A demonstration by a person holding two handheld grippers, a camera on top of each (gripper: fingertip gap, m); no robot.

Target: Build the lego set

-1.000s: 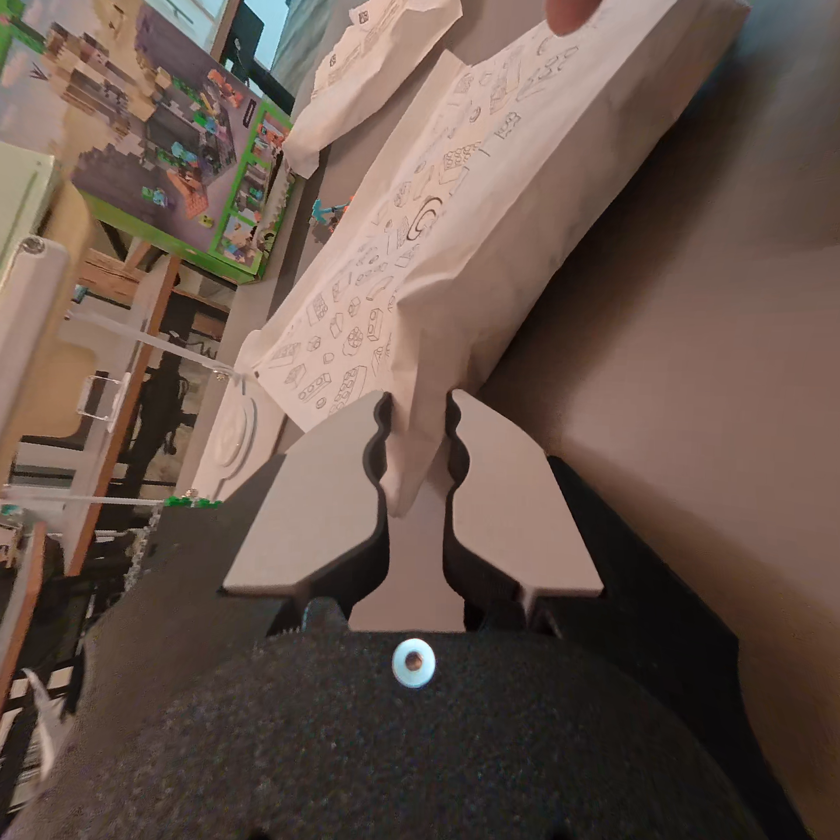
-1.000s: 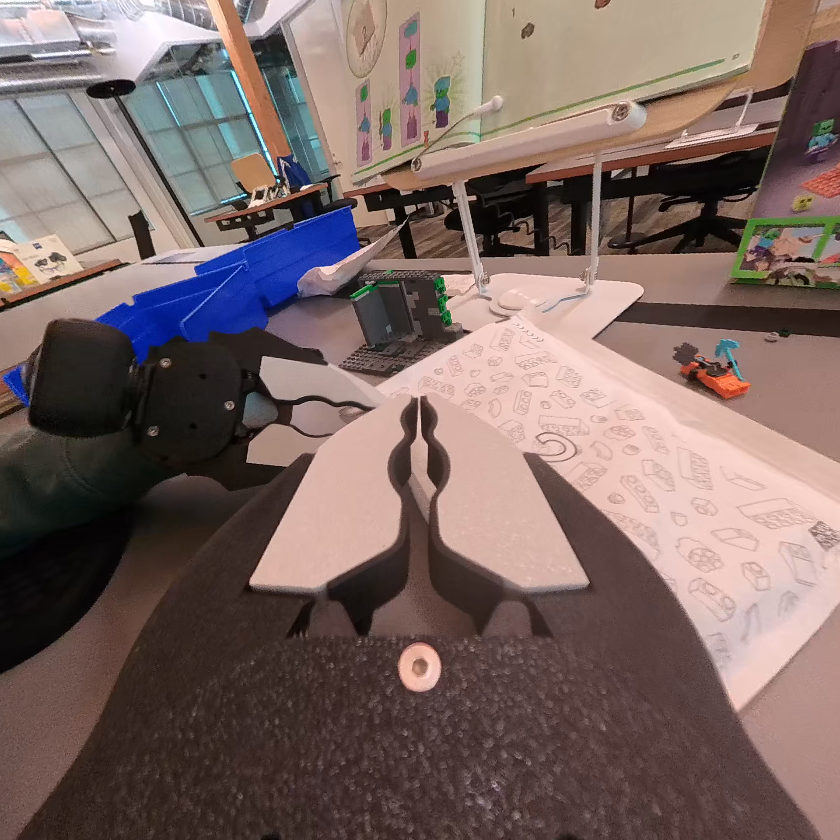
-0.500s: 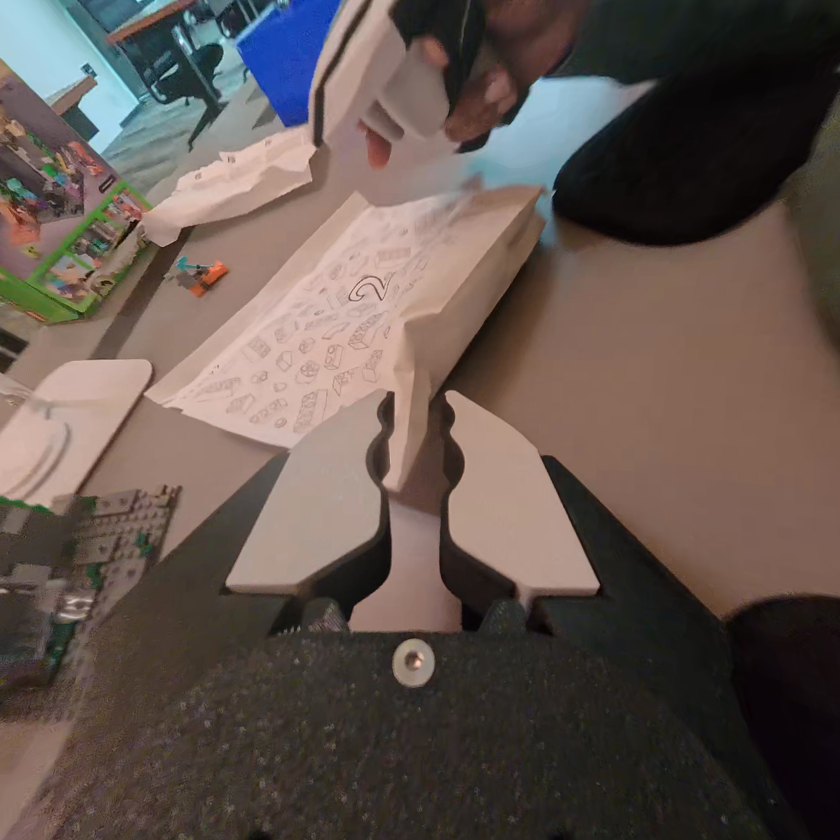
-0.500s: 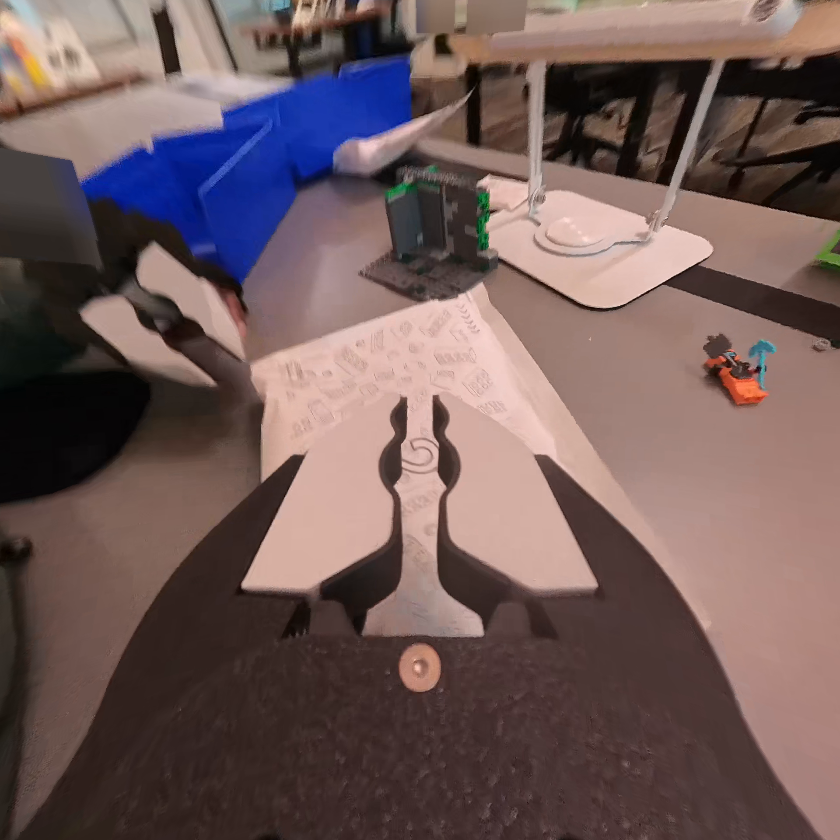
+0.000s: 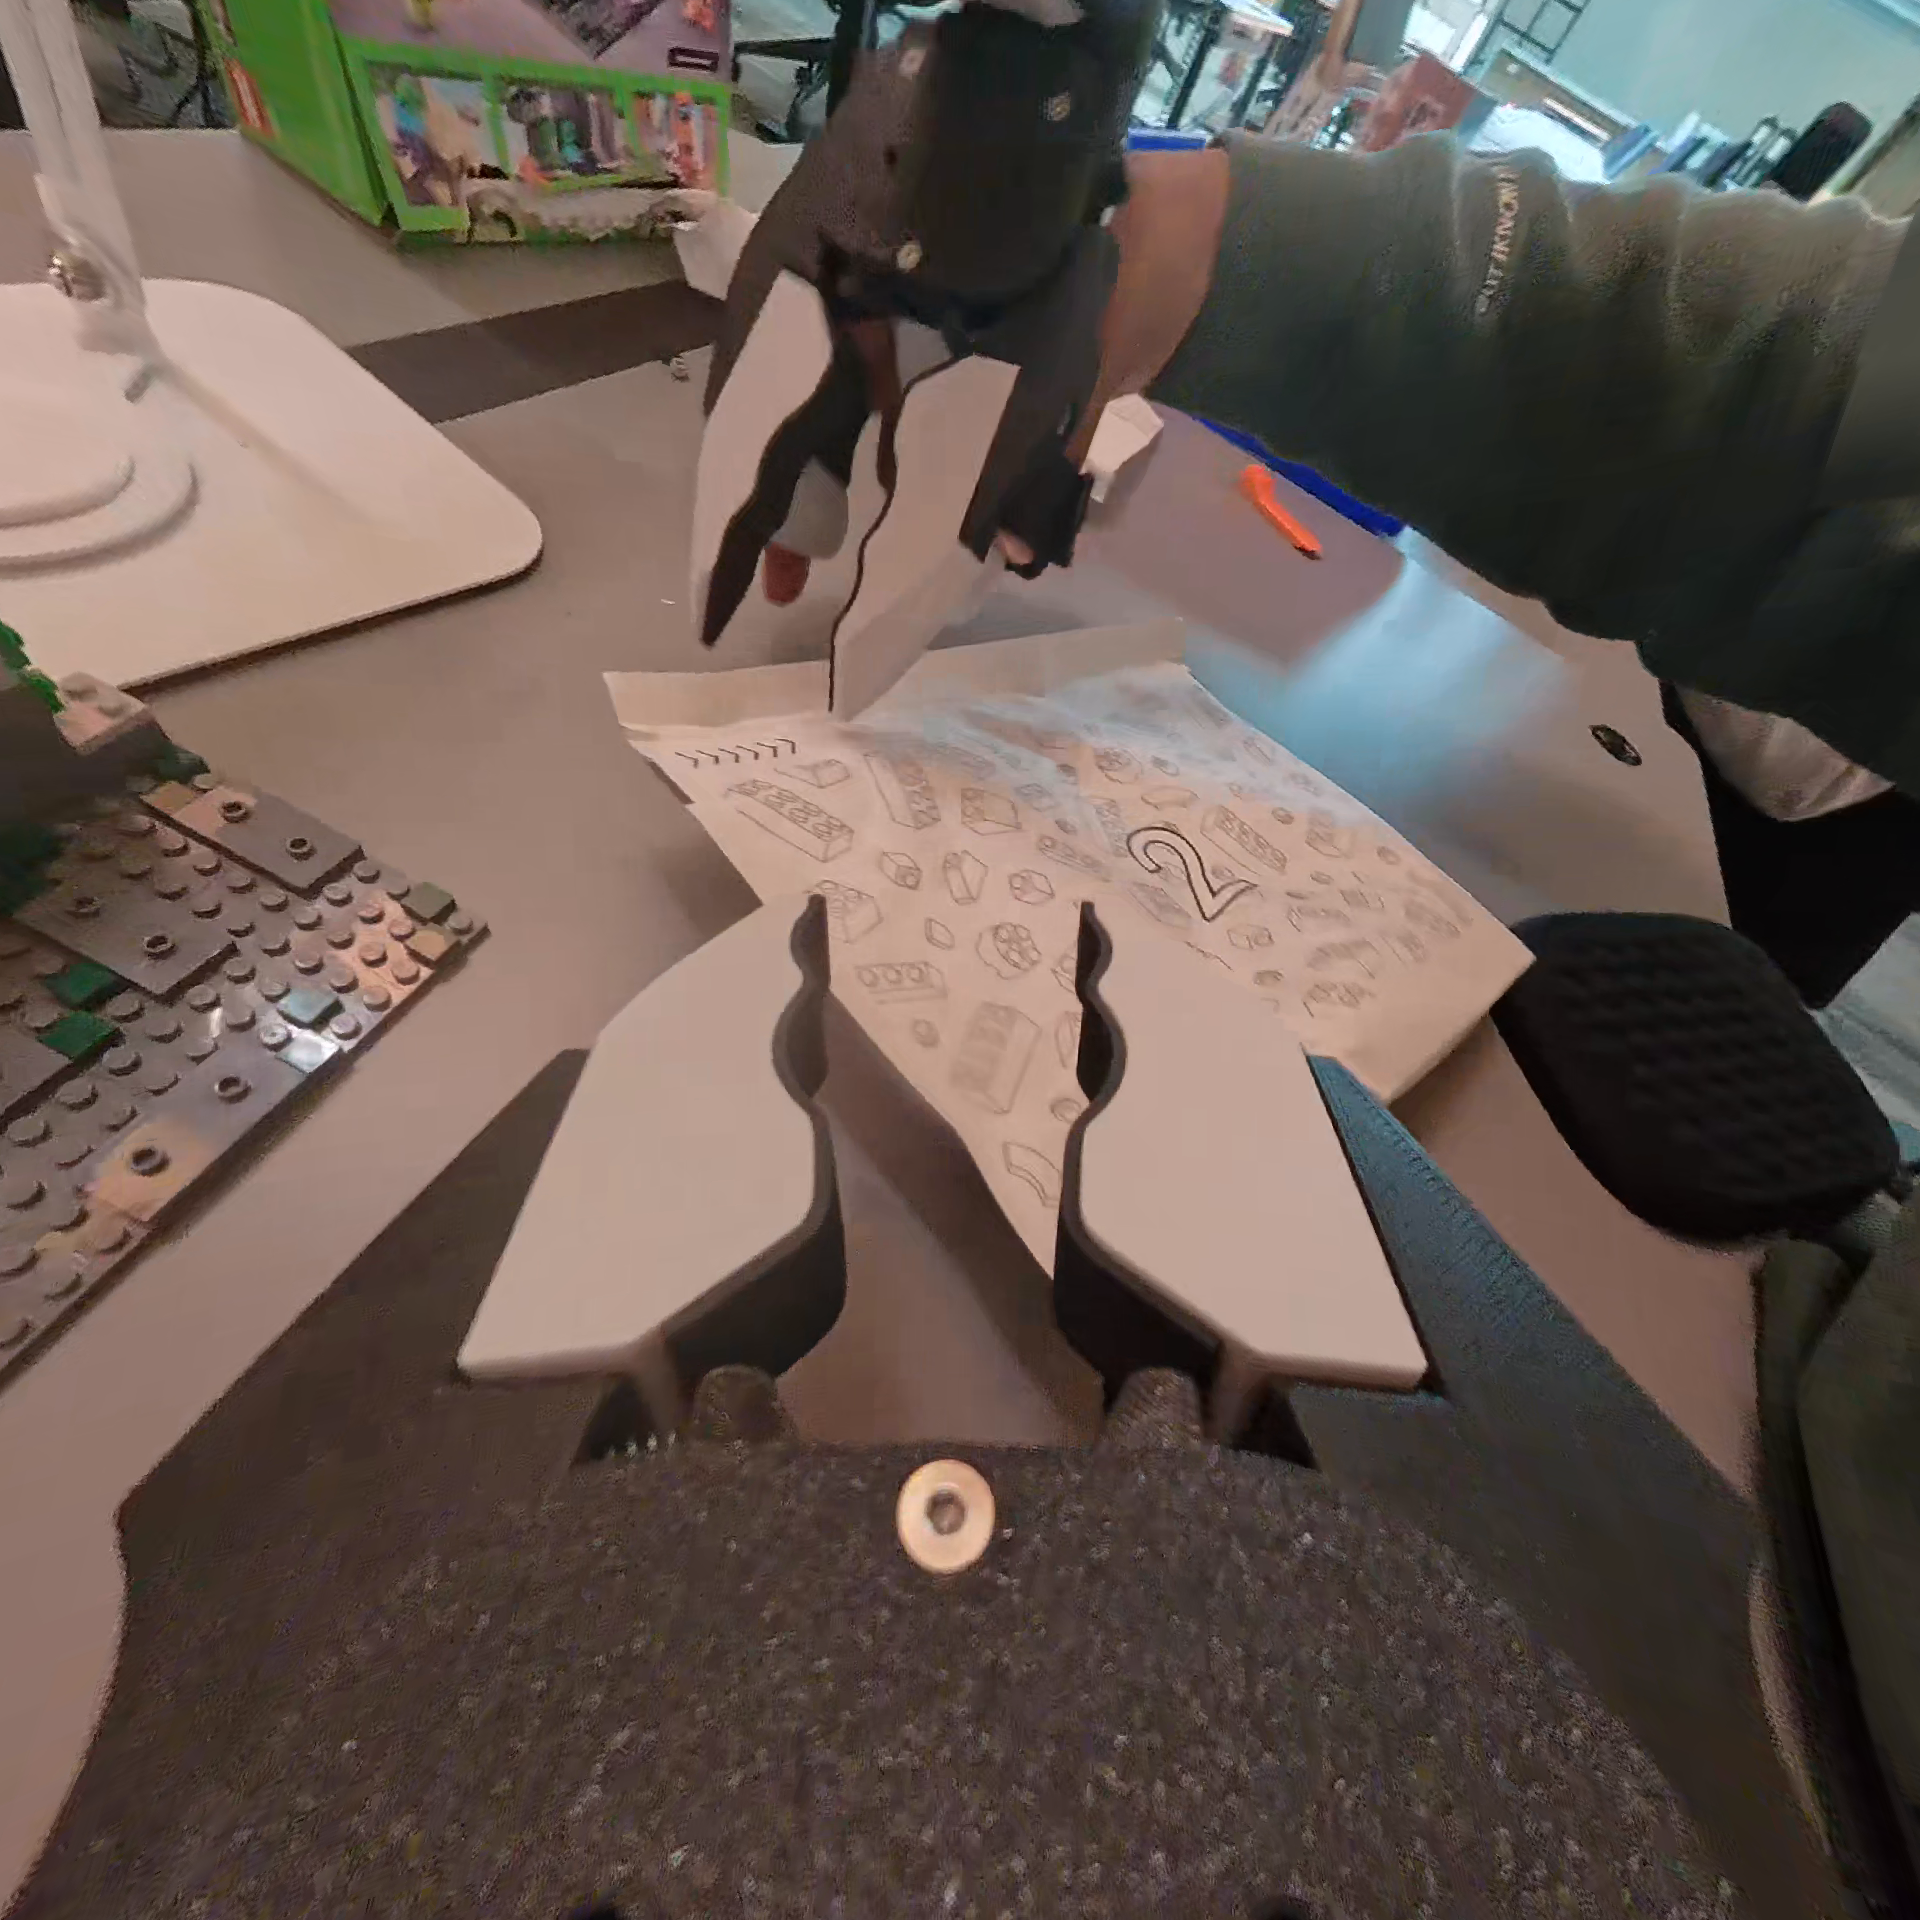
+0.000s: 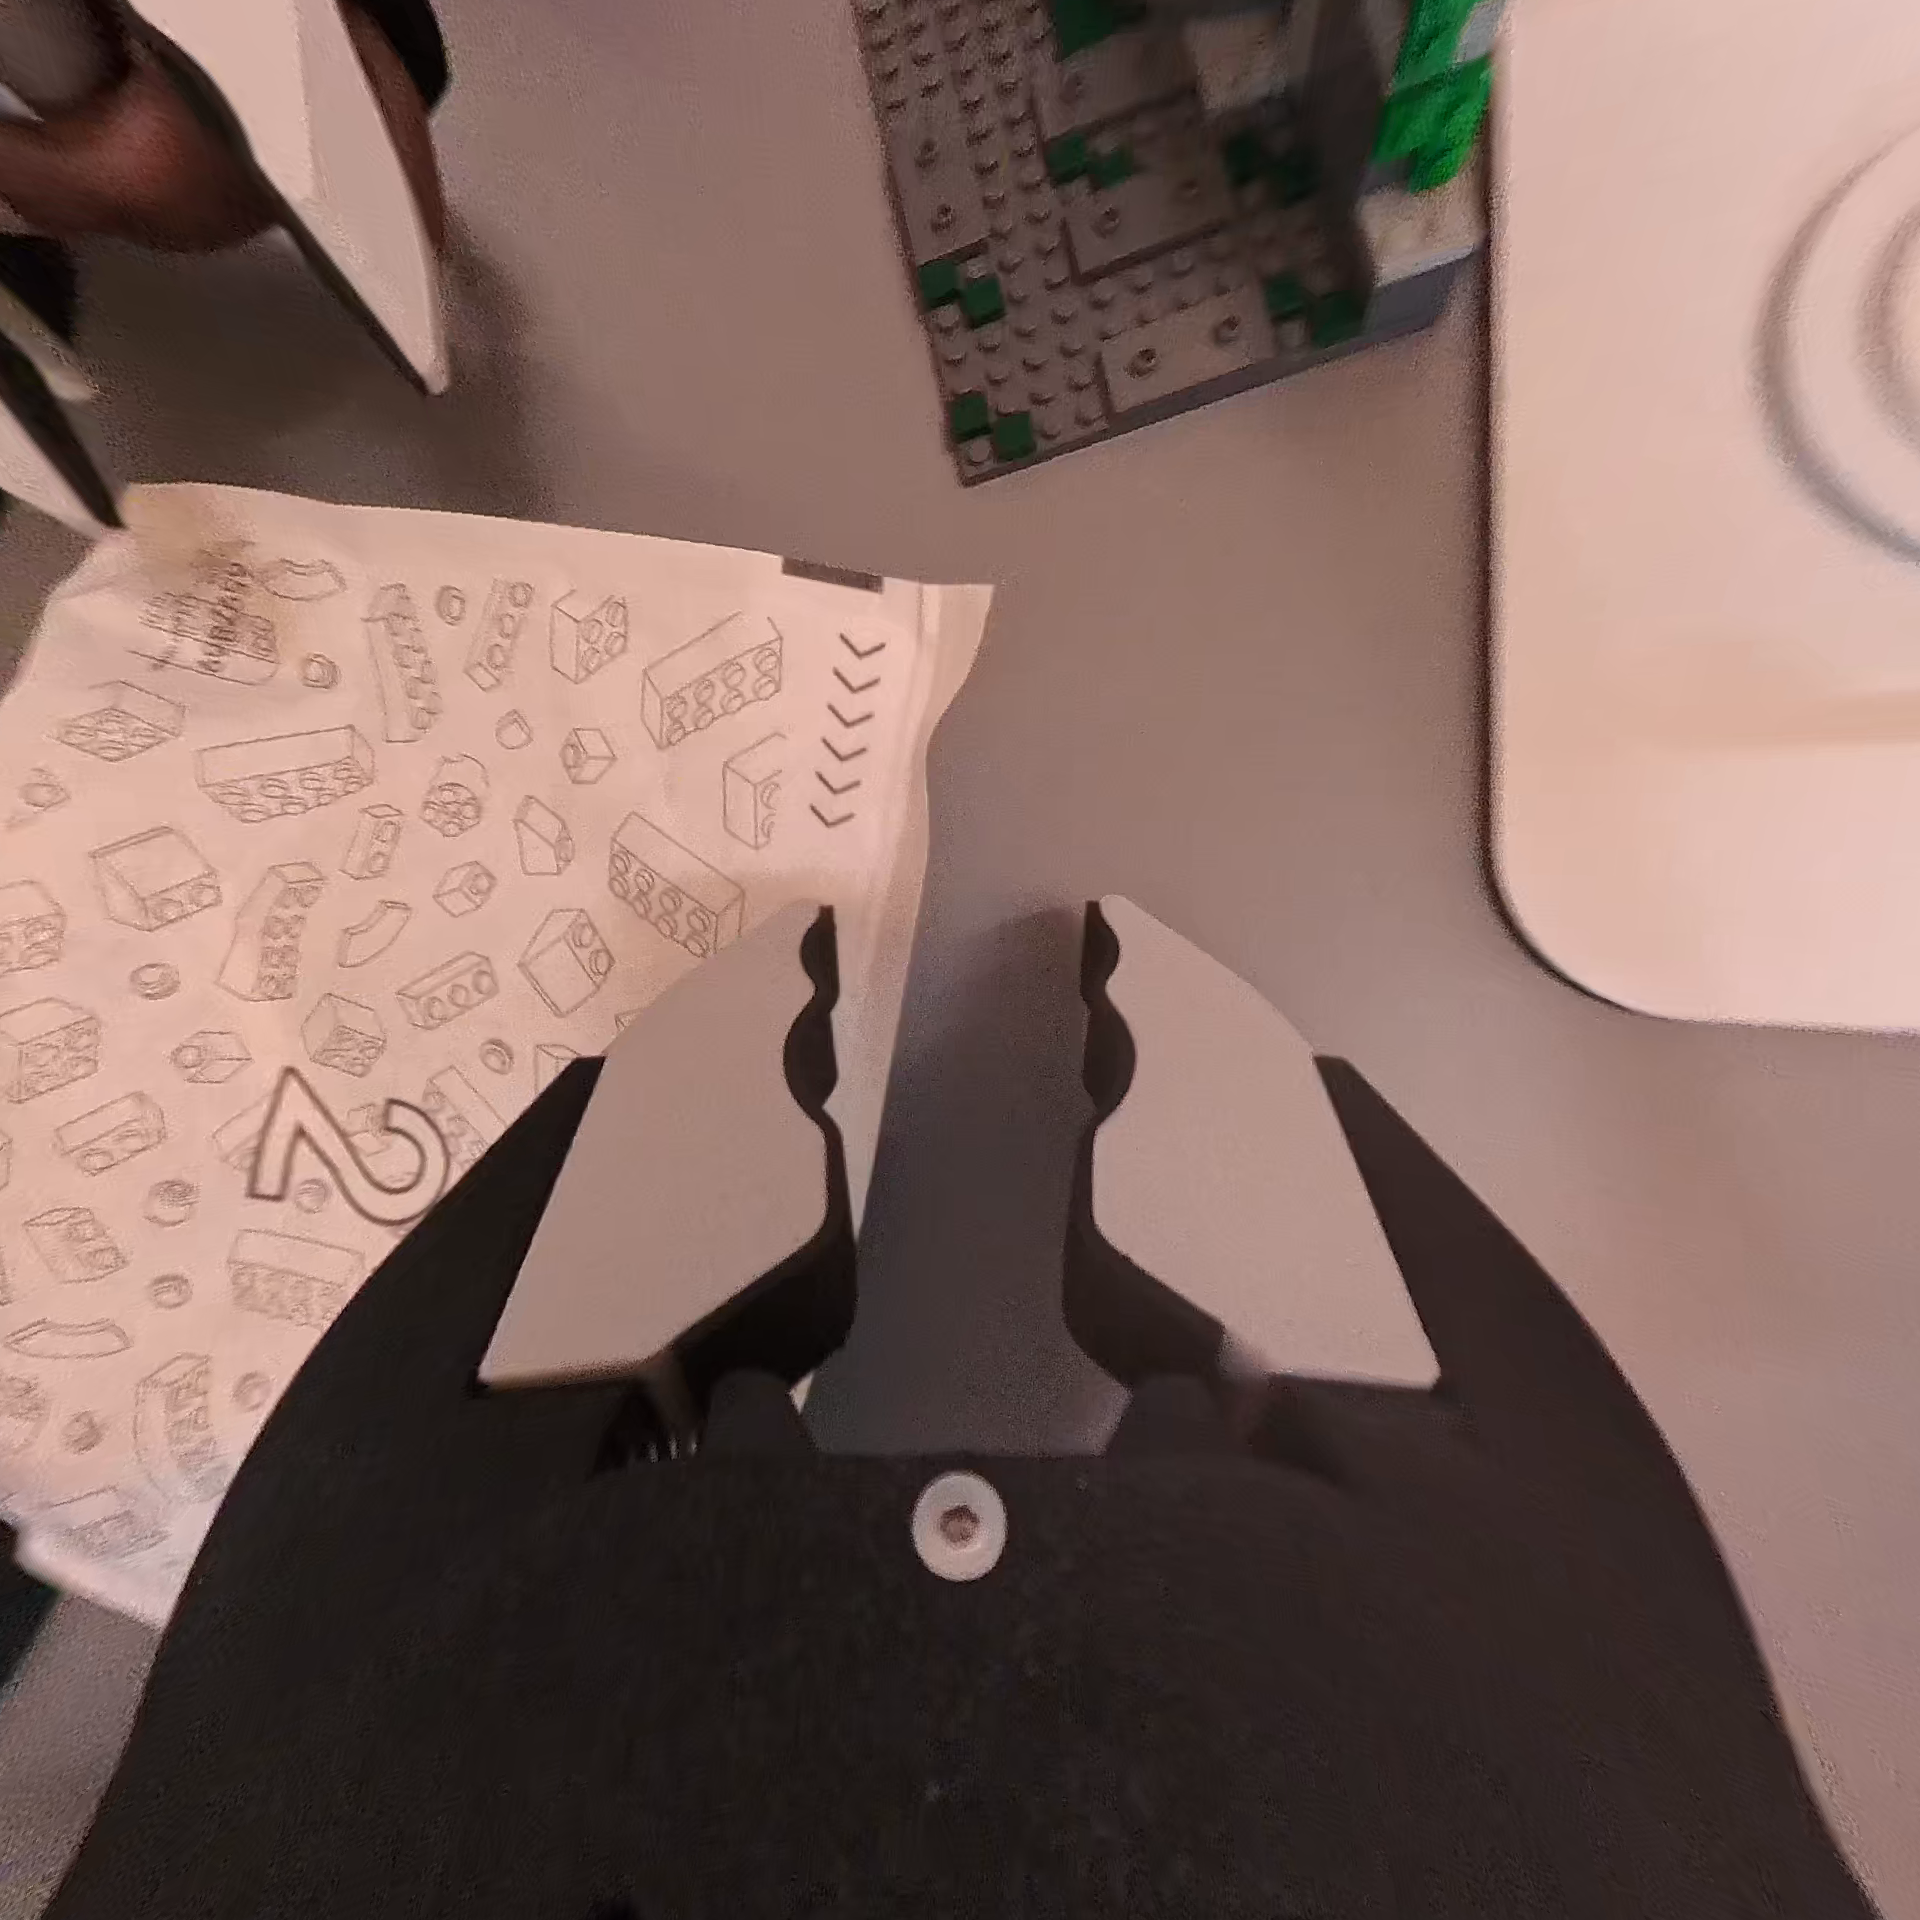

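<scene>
A white paper bag (image 5: 1039, 862) printed with brick outlines lies flat on the grey table. My left gripper (image 5: 948, 914) is open and empty, just above the bag's near corner. My right gripper (image 6: 956, 914) is open and empty, pointing down over the bag's (image 6: 416, 831) corner and bare table. It also shows in the left wrist view (image 5: 774, 670), held by a sleeved hand at the bag's far edge. The left gripper's fingers (image 6: 364, 208) show at the top left of the right wrist view. The part-built grey and green lego model (image 5: 208, 935) stands left of the bag (image 6: 1091, 260).
A white lamp base (image 5: 260, 468) lies behind the model and also shows in the right wrist view (image 6: 1714, 623). A green lego box (image 5: 520, 125) stands at the back. An orange piece (image 5: 1278, 520) lies beyond the bag. A black chair arm (image 5: 1683, 1081) is at the right.
My left gripper let go of the bag's corner and opened; the bag now lies flat. My right gripper opened wider and tipped down over the bag's other end.
</scene>
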